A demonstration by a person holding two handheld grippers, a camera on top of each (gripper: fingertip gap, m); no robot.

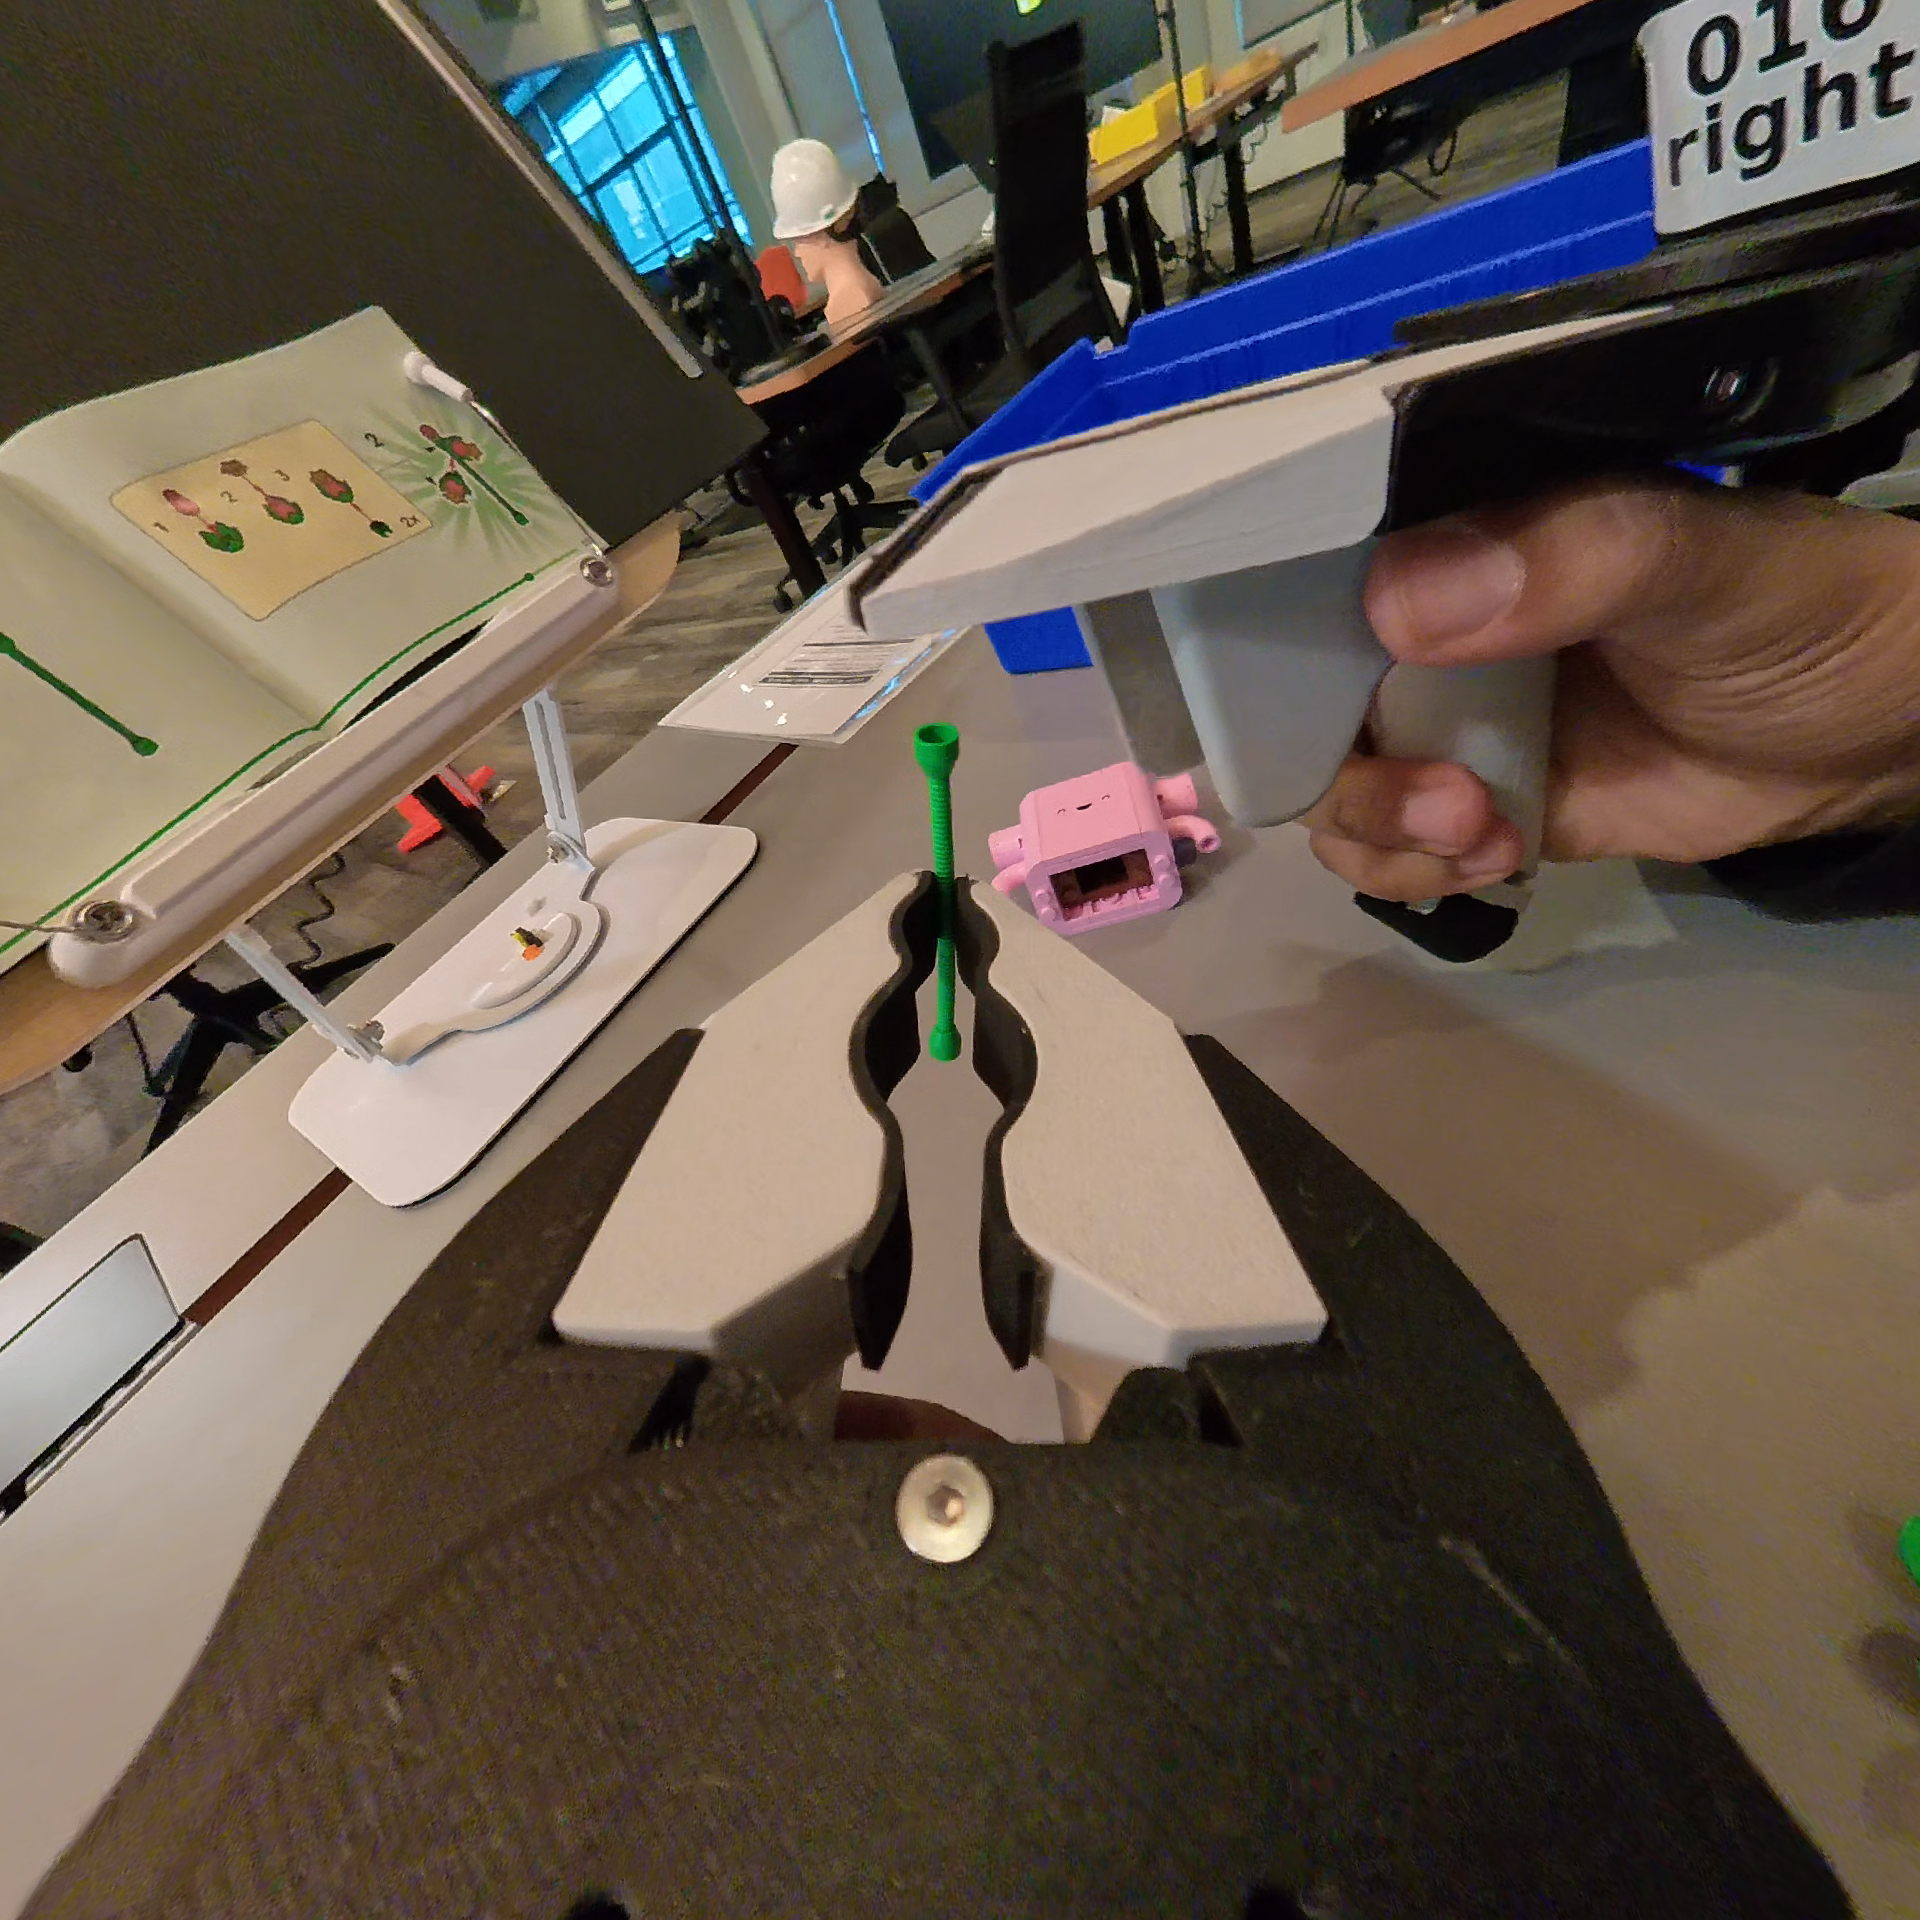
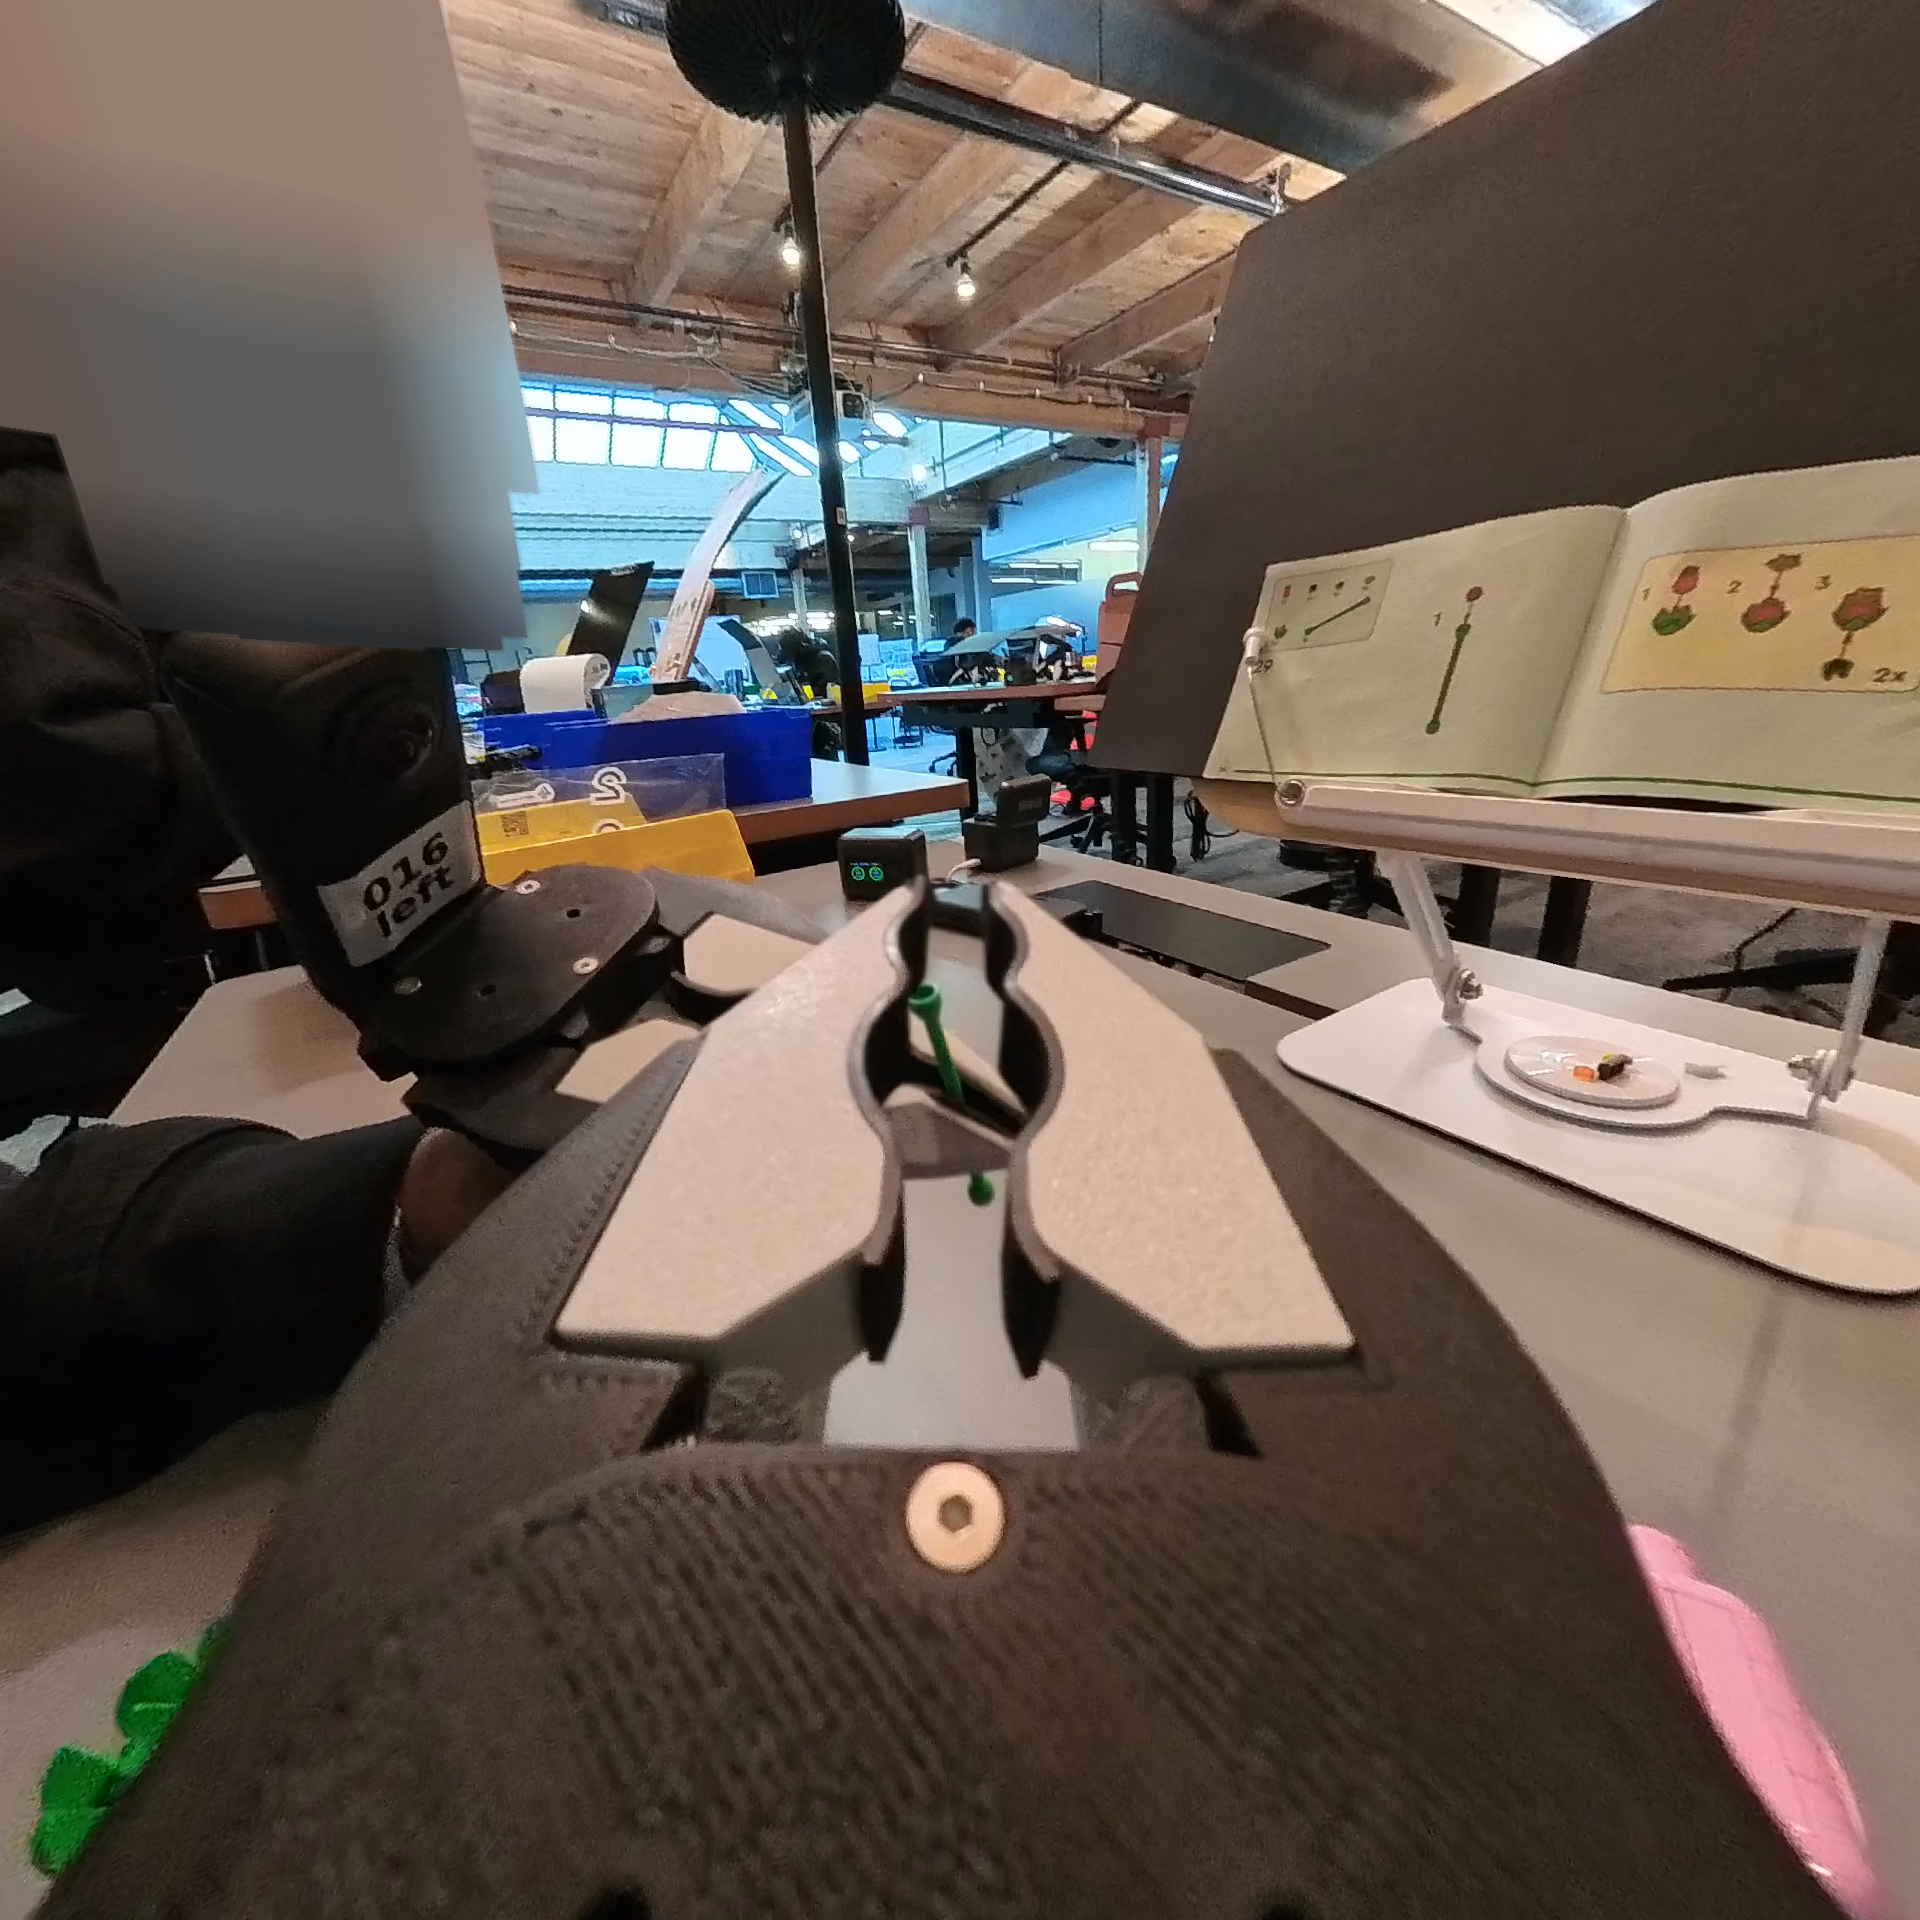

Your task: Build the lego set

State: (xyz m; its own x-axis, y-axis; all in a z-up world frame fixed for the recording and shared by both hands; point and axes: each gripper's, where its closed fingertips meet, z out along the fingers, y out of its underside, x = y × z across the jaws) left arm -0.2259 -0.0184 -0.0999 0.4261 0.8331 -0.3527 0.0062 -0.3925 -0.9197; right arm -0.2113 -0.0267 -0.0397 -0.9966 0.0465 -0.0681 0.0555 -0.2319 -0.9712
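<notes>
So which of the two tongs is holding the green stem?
The left tongs, shut on the upright green stem; the right tongs hold nothing.

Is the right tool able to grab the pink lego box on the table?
Probably yes. The right tool hangs above and just left of the pink lego box, holding nothing, with bare table around the box. Its fingers look closed, so they would need to open first.

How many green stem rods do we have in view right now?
1. The green stem rod stands upright, clamped between the tips of the left gripper above the table; the right wrist view shows the same rod. Others may lie out of view.
</notes>
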